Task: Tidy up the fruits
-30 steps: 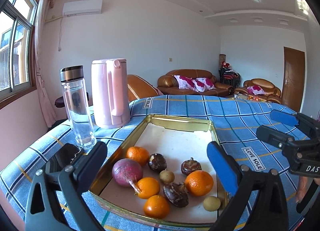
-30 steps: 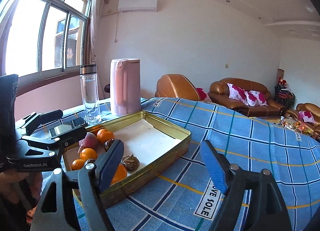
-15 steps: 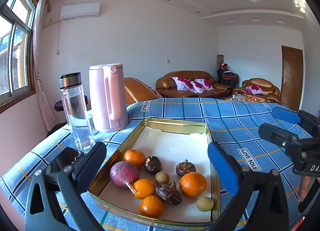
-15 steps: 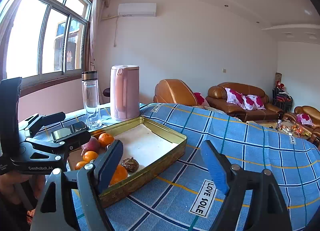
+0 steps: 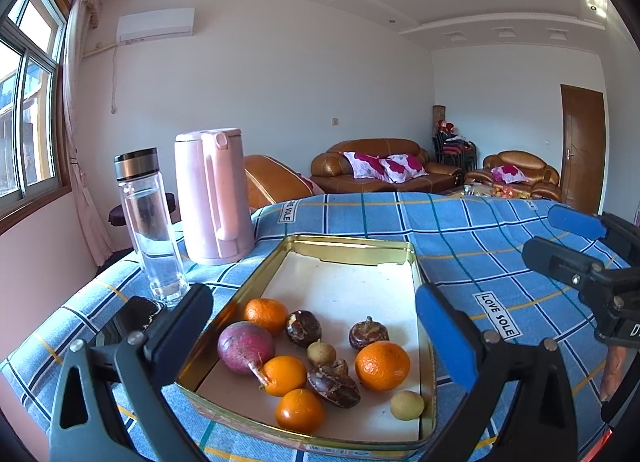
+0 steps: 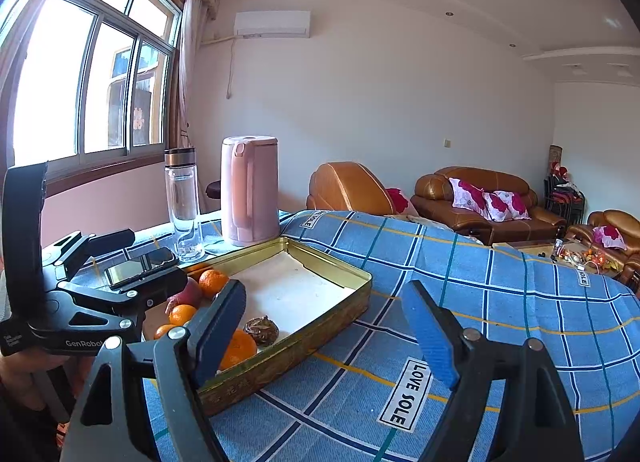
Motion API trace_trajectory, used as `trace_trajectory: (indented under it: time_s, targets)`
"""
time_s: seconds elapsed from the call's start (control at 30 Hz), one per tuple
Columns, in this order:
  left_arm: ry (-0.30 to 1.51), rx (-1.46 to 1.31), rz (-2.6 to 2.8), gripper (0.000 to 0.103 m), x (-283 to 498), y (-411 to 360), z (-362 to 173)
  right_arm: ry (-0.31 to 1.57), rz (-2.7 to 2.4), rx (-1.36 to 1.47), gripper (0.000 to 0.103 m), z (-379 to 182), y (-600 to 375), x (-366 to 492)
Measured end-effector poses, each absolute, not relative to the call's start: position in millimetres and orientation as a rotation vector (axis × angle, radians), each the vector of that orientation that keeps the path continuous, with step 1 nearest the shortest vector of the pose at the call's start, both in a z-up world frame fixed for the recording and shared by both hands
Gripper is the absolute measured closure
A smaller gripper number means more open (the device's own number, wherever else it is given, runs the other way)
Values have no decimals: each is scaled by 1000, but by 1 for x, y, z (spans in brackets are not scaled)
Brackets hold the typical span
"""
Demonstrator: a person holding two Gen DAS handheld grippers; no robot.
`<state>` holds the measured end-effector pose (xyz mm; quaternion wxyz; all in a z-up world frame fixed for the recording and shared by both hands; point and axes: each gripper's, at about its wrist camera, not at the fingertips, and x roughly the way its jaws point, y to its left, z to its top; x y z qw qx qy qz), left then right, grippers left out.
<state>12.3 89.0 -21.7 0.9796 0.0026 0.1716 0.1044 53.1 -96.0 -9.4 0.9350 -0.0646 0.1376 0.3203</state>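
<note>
Sitting in a gold tin (image 5: 416,266), oranges (image 5: 382,366) look glossy; both grippers (image 5: 312,332) (image 6: 324,326) gape wide, empty.

A shallow gold tin tray (image 5: 352,246) lies flat on the desk, its white floor bare at the far end. At its near end sit four oranges (image 5: 382,360), a reddish-purple round fruit (image 5: 245,347) with a stalk, three dark brown wrinkled fruits (image 5: 303,328) and two small tan ones (image 5: 407,405), loosely clustered, some touching.
</note>
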Motion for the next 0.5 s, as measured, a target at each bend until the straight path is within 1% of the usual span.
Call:
trace_trajectory:
  time_s: [0.5]
  targets:
    - [341,53,196,0,11,72,-15,261,646,-119,21,-5,-107,47]
